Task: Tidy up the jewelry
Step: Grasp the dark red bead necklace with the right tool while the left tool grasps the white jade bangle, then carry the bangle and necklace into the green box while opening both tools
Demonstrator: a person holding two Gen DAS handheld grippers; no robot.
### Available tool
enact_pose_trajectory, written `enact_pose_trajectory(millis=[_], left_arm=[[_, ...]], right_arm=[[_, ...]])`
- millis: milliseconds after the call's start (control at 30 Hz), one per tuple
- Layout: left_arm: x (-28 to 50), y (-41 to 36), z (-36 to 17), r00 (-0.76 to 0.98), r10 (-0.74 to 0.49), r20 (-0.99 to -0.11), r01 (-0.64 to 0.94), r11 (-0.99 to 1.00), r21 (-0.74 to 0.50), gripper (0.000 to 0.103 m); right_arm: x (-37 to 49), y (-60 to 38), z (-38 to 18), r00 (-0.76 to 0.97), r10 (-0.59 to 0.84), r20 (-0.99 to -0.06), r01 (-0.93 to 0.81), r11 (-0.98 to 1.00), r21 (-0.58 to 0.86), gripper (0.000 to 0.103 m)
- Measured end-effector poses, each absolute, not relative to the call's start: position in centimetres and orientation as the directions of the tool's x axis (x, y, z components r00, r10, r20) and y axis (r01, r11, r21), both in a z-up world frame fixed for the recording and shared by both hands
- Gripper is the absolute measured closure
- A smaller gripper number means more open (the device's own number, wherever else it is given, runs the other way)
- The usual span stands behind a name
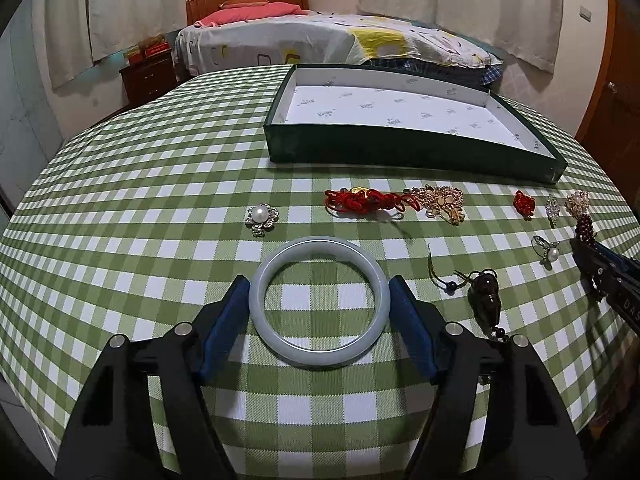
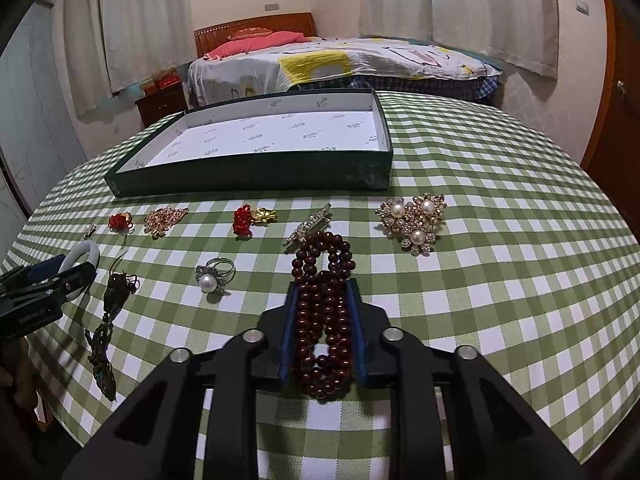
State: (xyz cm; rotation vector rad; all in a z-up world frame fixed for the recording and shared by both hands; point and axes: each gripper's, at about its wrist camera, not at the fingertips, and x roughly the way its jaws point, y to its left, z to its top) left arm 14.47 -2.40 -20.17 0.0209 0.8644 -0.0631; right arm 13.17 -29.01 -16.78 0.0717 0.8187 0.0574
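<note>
My left gripper is closed on a pale jade bangle, its blue pads touching both sides of the ring, low over the checked tablecloth. My right gripper is shut on a dark red bead bracelet that sticks out past the fingertips. The dark green tray with white patterned lining stands empty behind the row of jewelry; it also shows in the right wrist view. The bangle and left gripper appear at the left edge of the right wrist view.
On the cloth lie a pearl flower brooch, a red knotted cord, a gold brooch, a dark pendant with cord, a pearl ring, a red-and-gold charm and a triple pearl brooch. A bed stands behind the table.
</note>
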Motion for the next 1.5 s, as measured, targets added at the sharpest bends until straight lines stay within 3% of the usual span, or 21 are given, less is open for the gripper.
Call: enact_pose_trajectory(millis=[533, 867, 1233, 1500], left_arm=[[13.7, -1.8, -18.4, 0.683, -0.053, -0.729, 0.046, 0.998, -0.031, 0.034], [15.3, -2.6, -14.5, 0.74, -0.073, -0.669, 0.073, 0.997, -0.028, 0.034], [22.0, -4.6, -11.0, 0.804, -0.104, -0.585, 0.113, 0.993, -0.021, 0.034], [28.7, -6.0, -12.9, 0.773, -0.123, -0.622, 0.132, 0.991, -0.032, 0.034]], right_arm=[[12.7, -29.4, -15.8, 0.695, 0.105, -0.711, -0.025, 0.992, 0.122, 0.084], [14.4, -29.2, -11.4, 0.765, 0.109, -0.635, -0.047, 0.992, 0.114, 0.084], [21.3, -29.0, -7.5, 0.83, 0.12, -0.544, -0.072, 0.991, 0.109, 0.084], [26.4, -28.8, -9.2, 0.81, 0.121, -0.574, -0.069, 0.991, 0.112, 0.084]])
